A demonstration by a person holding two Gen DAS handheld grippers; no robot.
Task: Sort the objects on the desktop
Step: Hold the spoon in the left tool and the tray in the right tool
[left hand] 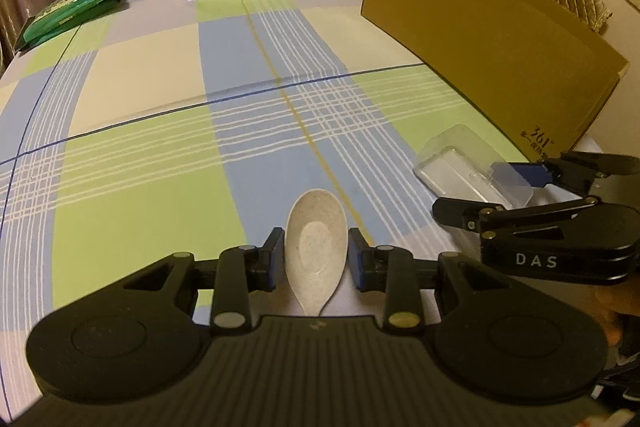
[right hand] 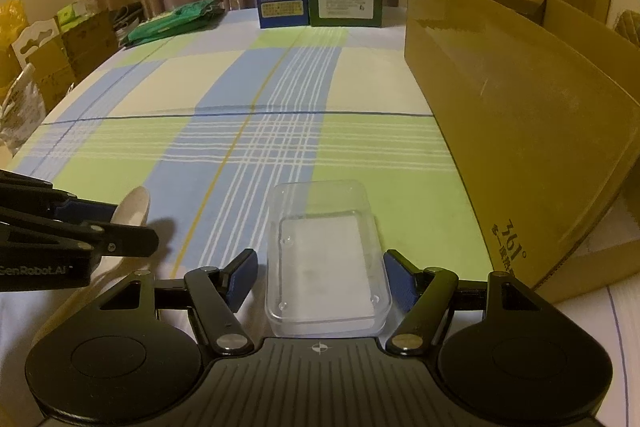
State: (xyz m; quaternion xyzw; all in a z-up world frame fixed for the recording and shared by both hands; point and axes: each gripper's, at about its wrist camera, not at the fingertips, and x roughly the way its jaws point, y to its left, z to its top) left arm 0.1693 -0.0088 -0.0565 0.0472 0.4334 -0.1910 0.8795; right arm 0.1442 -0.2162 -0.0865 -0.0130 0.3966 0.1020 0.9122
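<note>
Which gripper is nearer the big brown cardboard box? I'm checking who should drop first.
Right. The right gripper, straddling the clear plastic tray, sits just beside the big brown cardboard box. The left gripper, shut on the speckled white spoon, is farther away.

Matt speckled spoon [left hand: 316, 251]; clear glossy plastic tray [right hand: 326, 267]; woven checked tablecloth [left hand: 160, 155]

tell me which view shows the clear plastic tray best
The right wrist view: the clear plastic tray sits centred, its whole rim visible. In the left wrist view it lies at the right edge, partly covered by the right tool.
</note>
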